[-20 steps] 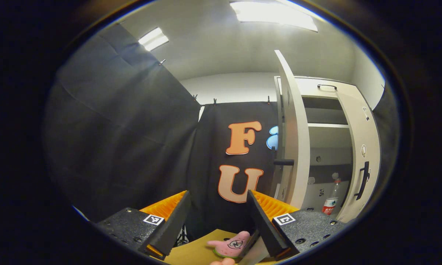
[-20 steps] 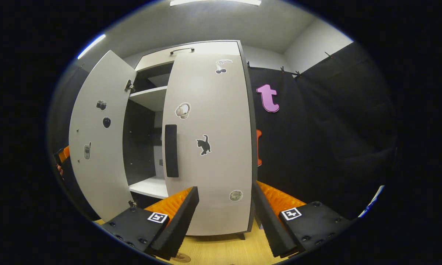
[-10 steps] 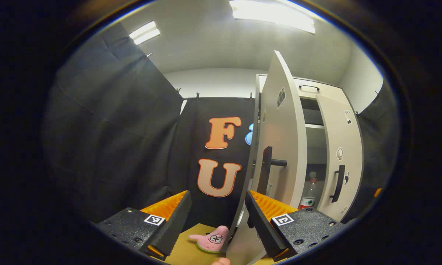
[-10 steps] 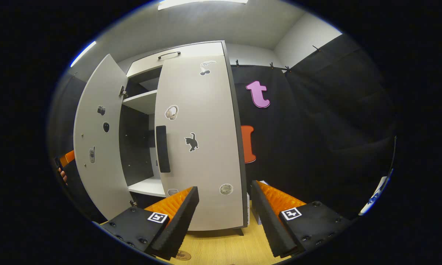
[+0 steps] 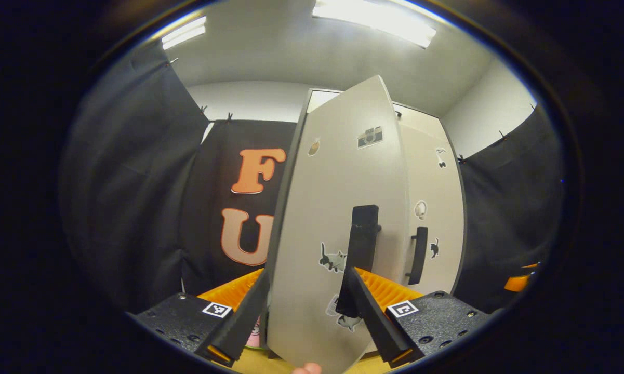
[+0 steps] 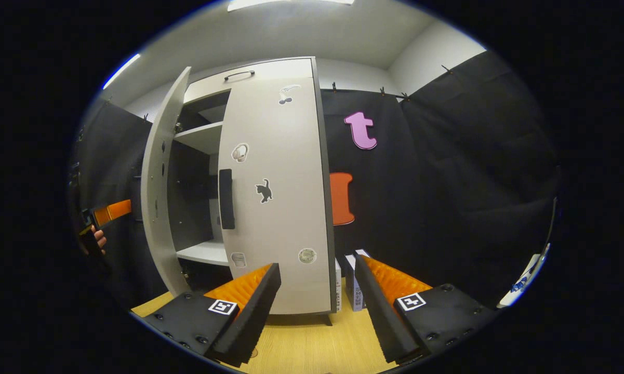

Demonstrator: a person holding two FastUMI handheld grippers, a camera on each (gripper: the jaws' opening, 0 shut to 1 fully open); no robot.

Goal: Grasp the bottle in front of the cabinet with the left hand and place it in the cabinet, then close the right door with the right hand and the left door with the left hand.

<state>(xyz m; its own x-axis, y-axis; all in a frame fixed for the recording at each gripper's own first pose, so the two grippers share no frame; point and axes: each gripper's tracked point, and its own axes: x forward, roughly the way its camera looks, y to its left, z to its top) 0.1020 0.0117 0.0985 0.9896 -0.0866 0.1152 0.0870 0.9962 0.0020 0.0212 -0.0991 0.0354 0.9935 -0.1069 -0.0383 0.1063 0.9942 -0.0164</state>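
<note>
The pale cabinet's left door stands close in front of my left gripper. The door is part way shut, and its outer face and black handle are turned to me. The left gripper is open, and the door's lower edge shows between its fingers; I cannot tell if they touch it. The right door lies shut against the cabinet. My right gripper hangs open a little in front of that door, holding nothing. The left gripper and a hand show behind the ajar left door. The doors hide the bottle.
The cabinet stands on a light wooden tabletop. Small white boxes stand by the cabinet's right side. A pink star toy lies at the foot of the left door. Black cloth walls enclose the booth on both sides.
The left door has swung from wide open toward shut as my left gripper came round to its outer face. The bottle on the lower shelf has passed out of sight. The right gripper backed off slightly.
</note>
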